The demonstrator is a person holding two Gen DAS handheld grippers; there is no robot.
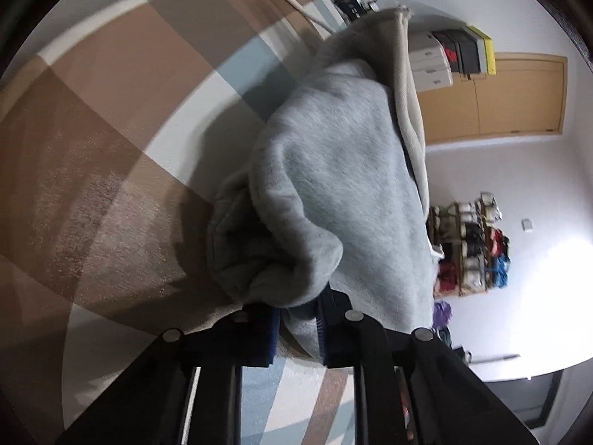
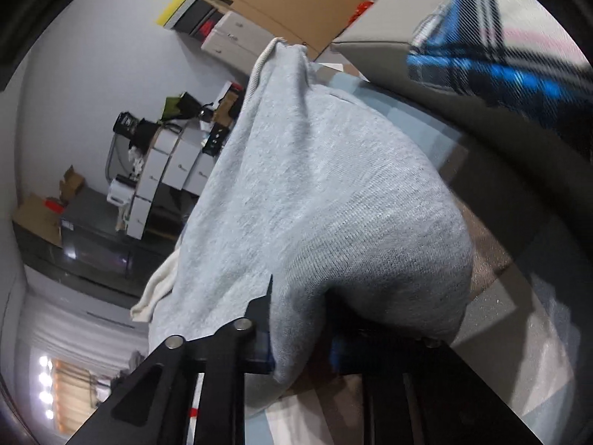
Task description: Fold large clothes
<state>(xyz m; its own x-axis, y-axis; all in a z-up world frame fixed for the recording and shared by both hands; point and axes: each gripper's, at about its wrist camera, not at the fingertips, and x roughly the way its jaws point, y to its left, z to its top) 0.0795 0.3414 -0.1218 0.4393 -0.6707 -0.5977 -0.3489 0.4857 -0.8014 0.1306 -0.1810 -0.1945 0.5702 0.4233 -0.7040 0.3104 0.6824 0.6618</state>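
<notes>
in the left wrist view, the left gripper (image 1: 298, 328) is closed on a bunched edge of the grey sweatshirt (image 1: 333, 170), the fabric pinched between its two blue pads. the sweatshirt rises away from the gripper in a thick fold, its fleecy side showing, above a checked bedcover (image 1: 111, 118) of brown, white and pale blue squares. a cream ribbed band (image 1: 406, 85) runs along the sweatshirt's far edge. beyond the sweatshirt stand a wooden door (image 1: 519, 96), stacked boxes (image 1: 452, 59) and a shoe rack (image 1: 470, 244) against the white wall. in the right wrist view, the right gripper (image 2: 300, 345) is also clamped on the sweatshirt (image 2: 315, 193); the cloth drapes over its right finger and hides it, while the left finger (image 2: 255, 319) shows beside the fold. the sweatshirt stretches up from the gripper, knit side out. past the sweatshirt on one side is a cluttered desk with white boxes (image 2: 166, 170); on the other, a sleeve in blue plaid (image 2: 481, 59).
</notes>
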